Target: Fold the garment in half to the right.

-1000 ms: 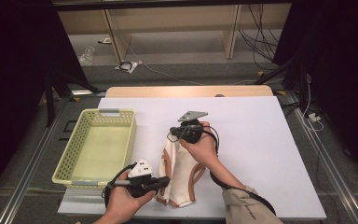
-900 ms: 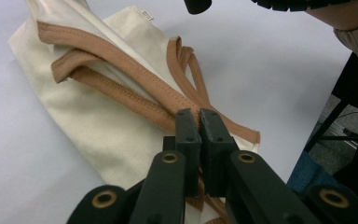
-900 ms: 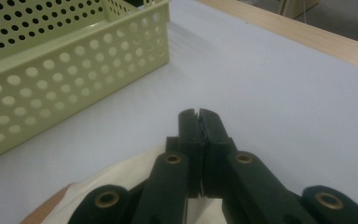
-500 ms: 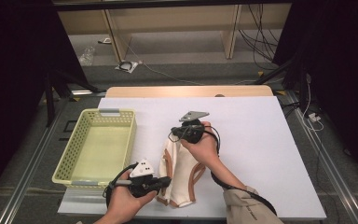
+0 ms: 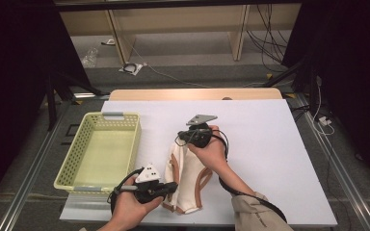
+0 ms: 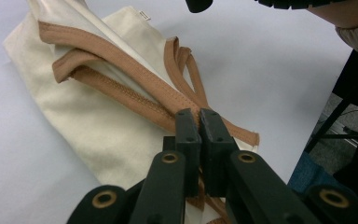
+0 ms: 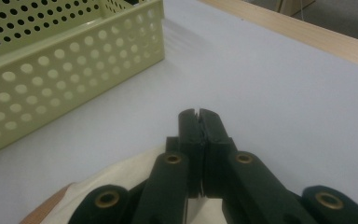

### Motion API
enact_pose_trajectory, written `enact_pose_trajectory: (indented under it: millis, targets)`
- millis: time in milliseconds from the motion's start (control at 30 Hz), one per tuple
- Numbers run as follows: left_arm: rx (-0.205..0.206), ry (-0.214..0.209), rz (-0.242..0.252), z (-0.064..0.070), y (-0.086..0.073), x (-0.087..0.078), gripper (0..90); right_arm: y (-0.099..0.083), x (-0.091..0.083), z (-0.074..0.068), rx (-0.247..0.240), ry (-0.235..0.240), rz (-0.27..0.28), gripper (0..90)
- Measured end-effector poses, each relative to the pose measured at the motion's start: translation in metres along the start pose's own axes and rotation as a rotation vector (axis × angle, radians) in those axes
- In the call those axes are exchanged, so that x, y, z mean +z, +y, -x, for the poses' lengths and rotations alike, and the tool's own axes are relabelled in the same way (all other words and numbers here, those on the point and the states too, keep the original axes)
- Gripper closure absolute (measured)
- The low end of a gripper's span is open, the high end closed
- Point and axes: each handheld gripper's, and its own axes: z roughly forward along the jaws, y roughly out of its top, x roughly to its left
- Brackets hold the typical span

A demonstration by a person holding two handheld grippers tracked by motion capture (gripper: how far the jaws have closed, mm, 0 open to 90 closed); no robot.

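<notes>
— Where is the cloth lying, and what are you holding of it?

— The cream cloth bag (image 5: 188,175) with brown trim is lying on the white table (image 5: 270,144), just right of the yellow basket (image 5: 101,149) and apart from it. My left gripper (image 5: 172,186) is sitting at its near end. In the left gripper view its jaws are pressed together right over a brown strap (image 6: 121,65), and I am taking it that they are pinching that strap, though the jaw tips are covering the exact spot.

— And your right one?

— My right gripper (image 5: 185,137) is resting at the far end of the bag. In the right gripper view the jaws are closed tight with only a hairline between them, and cream fabric (image 7: 121,179) is showing under them. Whether any cloth is caught between the pads I cannot tell; the jaws themselves are hiding it.

— Anything else hard to see?

— My right hand (image 5: 212,154) is covering the middle of the bag from above, so its folds there are hidden. The basket is being cut off at the edge of the right gripper view.
</notes>
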Motion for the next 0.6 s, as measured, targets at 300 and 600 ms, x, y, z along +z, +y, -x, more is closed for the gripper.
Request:
enact_pose_trajectory:
  millis: [300,600]
  targets:
    - [0.004,-0.003,-0.005,0.0008,0.0007,0.0013,86.6,-0.0011,-0.0017,0.0008,0.008,-0.002,-0.002,89.4]
    - [0.007,-0.002,-0.004,0.0012,0.0013,0.0023,86.6,-0.0025,-0.0034,0.0029,0.004,-0.007,-0.002,89.4]
